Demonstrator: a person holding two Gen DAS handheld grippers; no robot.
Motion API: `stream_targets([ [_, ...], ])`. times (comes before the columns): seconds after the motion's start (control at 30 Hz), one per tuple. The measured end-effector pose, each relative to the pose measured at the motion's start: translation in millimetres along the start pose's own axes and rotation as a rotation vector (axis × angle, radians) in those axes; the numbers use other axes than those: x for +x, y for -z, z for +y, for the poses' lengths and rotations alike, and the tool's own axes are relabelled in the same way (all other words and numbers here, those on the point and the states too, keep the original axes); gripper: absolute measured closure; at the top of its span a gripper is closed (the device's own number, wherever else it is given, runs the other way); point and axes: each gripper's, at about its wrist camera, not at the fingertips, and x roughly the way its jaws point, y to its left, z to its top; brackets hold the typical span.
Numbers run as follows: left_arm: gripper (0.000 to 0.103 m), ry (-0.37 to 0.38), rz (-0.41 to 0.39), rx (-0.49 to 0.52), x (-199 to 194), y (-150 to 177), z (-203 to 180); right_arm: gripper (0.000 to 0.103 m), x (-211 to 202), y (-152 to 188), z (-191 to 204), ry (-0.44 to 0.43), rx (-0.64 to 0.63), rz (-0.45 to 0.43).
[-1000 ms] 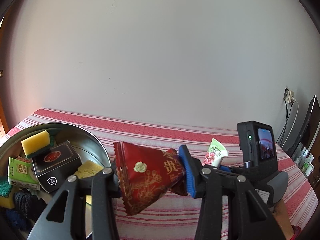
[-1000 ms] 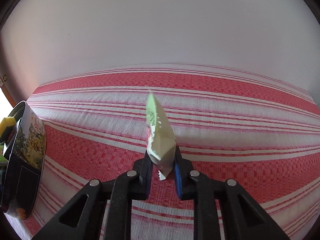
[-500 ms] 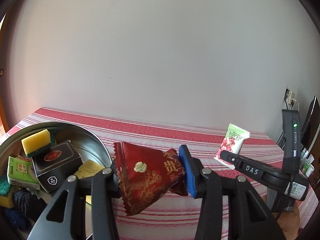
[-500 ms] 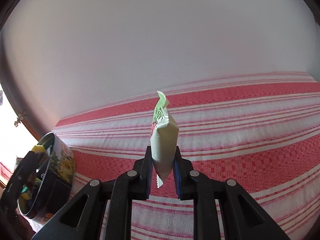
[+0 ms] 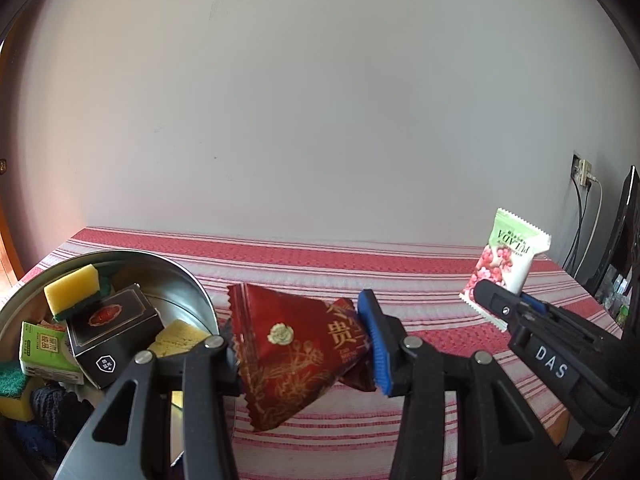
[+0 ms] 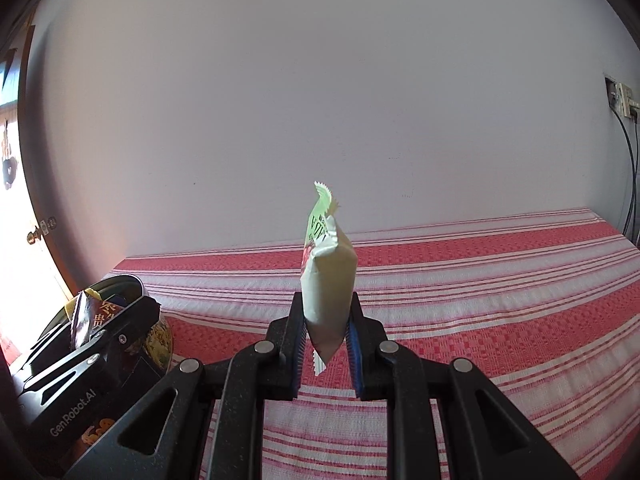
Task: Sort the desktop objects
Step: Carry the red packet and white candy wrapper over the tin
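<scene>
My left gripper (image 5: 306, 340) is shut on a dark red snack packet (image 5: 292, 352) with gold print, held above the striped cloth just right of the round metal tin (image 5: 192, 280). My right gripper (image 6: 326, 344) is shut on a white and green candy packet (image 6: 328, 280), standing upright in the air. In the left wrist view that candy packet (image 5: 506, 264) shows at the right, pinched by the right gripper (image 5: 504, 310). The right wrist view shows the left gripper (image 6: 116, 320) with the red packet (image 6: 90, 316) at the far left, over the tin (image 6: 160, 336).
The tin holds yellow sponges (image 5: 74, 290), a black box (image 5: 114, 324), a green carton (image 5: 44, 348) and dark cloth. A red and white striped tablecloth (image 6: 480, 300) covers the table up to a plain wall. A wall socket with cables (image 5: 582, 184) and a dark monitor edge (image 5: 624, 224) are at the right.
The right gripper has risen and swung with the candy packet, so the wall now fills more of its view and the tin and left gripper have come in. The left gripper has stayed put.
</scene>
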Motion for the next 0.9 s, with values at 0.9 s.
stream_targets([
  [0.9,0.057,-0.021,-0.017,0.099,-34.0,17.5,-56.1,0.083,-24.6,23.5,14.3,0.084,-0.061,-0.066],
])
